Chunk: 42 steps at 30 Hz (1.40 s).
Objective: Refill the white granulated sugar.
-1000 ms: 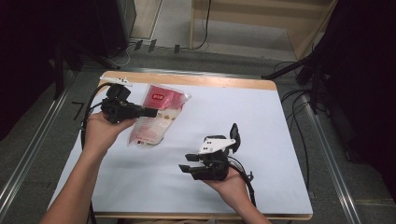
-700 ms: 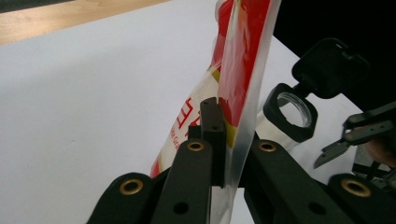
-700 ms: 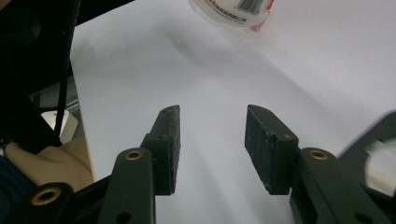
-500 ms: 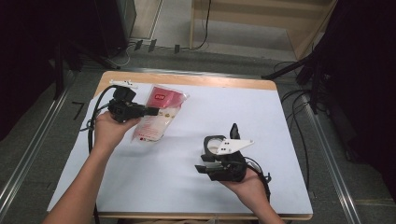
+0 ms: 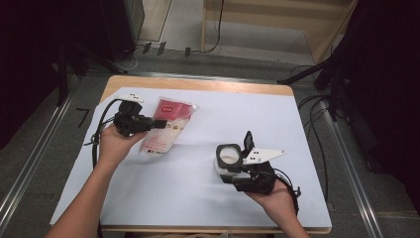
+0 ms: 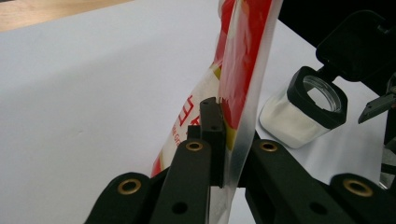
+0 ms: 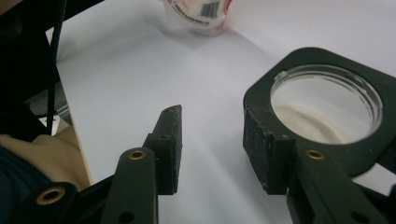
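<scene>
Left gripper (image 5: 161, 124) pinching pouch (image 5: 166, 130) edge; right gripper (image 7: 210, 140) spread, beside open jar (image 5: 229, 159) — jar well right of pouch, mouth up.

Your left arm is reaching in from the bottom left, and your left hand (image 5: 115, 144) is holding the left gripper (image 5: 157, 124) with its jaws pressing tight on something thin, pointing to the right. Your right hand (image 5: 271, 192) is holding the right gripper (image 5: 229, 176) low near the front edge, pointing left, with its jaws standing partly apart.
</scene>
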Motion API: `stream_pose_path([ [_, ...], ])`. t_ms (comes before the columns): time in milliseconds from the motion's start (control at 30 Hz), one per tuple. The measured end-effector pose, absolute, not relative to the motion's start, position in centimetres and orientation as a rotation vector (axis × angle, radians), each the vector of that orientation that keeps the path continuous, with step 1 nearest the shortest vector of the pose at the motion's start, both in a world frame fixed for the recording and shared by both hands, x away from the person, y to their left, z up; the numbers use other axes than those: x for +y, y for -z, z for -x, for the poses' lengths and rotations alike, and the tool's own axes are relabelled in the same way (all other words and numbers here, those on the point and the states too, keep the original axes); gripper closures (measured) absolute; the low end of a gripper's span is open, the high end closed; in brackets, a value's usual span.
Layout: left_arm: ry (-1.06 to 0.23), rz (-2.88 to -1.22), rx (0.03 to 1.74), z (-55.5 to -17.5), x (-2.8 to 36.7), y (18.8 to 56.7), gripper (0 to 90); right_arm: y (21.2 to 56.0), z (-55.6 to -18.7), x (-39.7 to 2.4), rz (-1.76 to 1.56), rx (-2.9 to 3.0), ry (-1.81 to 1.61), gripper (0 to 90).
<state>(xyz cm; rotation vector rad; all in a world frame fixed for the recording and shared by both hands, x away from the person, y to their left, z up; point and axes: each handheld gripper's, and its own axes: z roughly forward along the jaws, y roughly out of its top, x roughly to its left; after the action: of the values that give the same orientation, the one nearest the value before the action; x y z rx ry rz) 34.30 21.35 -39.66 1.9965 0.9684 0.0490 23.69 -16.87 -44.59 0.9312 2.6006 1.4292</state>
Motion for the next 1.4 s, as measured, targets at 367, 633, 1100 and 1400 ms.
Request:
stream_pose_path([
  [367, -0.068, -1.995, 0.976, -31.8, 23.4, 40.0, 85.7, 44.6, -23.2, -18.8, -0.956, 2.603, -1.427, 62.6],
  [633, -0.056, -2.026, 0.942, -30.6, 24.5, 40.4, 79.1, 44.1, -22.9, -20.0, -0.981, 2.579, -1.425, 67.5],
  [1100, -0.086, -2.012, 0.928, -29.8, 25.3, 40.7, 66.4, 44.6, -23.4, -20.6, -1.024, 2.613, -1.389, 76.3],
  [1400, -0.073, -2.008, 0.942, -28.9, 26.1, 40.6, 59.1, 44.5, -23.7, -21.8, -1.055, 2.635, -1.352, 90.0],
])
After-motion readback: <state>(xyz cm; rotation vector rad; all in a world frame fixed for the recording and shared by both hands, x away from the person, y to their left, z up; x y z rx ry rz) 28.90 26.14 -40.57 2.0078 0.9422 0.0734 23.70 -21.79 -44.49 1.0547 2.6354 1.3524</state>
